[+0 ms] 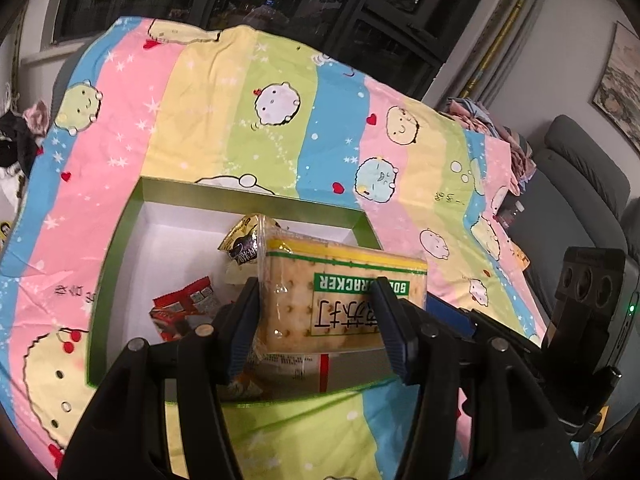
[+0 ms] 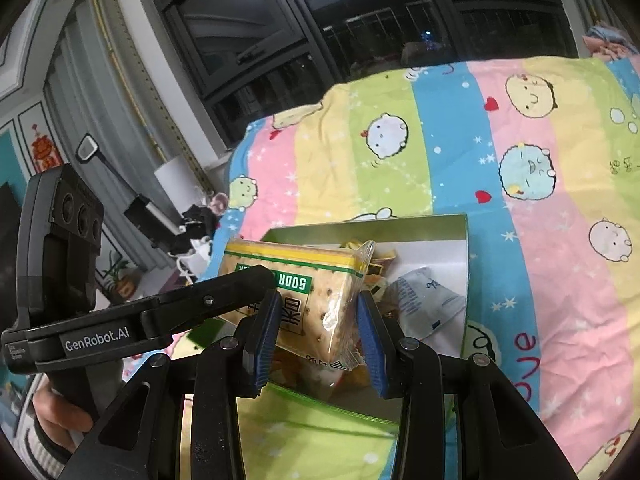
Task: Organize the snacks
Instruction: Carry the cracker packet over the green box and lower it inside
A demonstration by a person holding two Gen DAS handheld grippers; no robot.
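A clear-wrapped soda cracker pack point(image 1: 340, 292) with a green and yellow label hangs over an open green box point(image 1: 248, 196) with a white inside. My left gripper point(image 1: 320, 320) is shut on one end of the pack. In the right wrist view my right gripper point(image 2: 318, 332) is shut on the other end of the same pack point(image 2: 316, 280), its blue pads pressing the wrapper. The left gripper's finger point(image 2: 224, 292) lies across the pack's left end there. Inside the box are a red packet point(image 1: 184, 308), a gold packet point(image 1: 244, 240) and a white packet point(image 2: 424, 300).
The box point(image 2: 360, 226) rests on a striped cartoon-print cloth point(image 1: 200, 100) over a table. A person's hand point(image 2: 52, 412) holds the left gripper's handle. Dark windows stand behind, a grey sofa point(image 1: 580, 200) at the right, and clutter off the table's left edge point(image 2: 196, 224).
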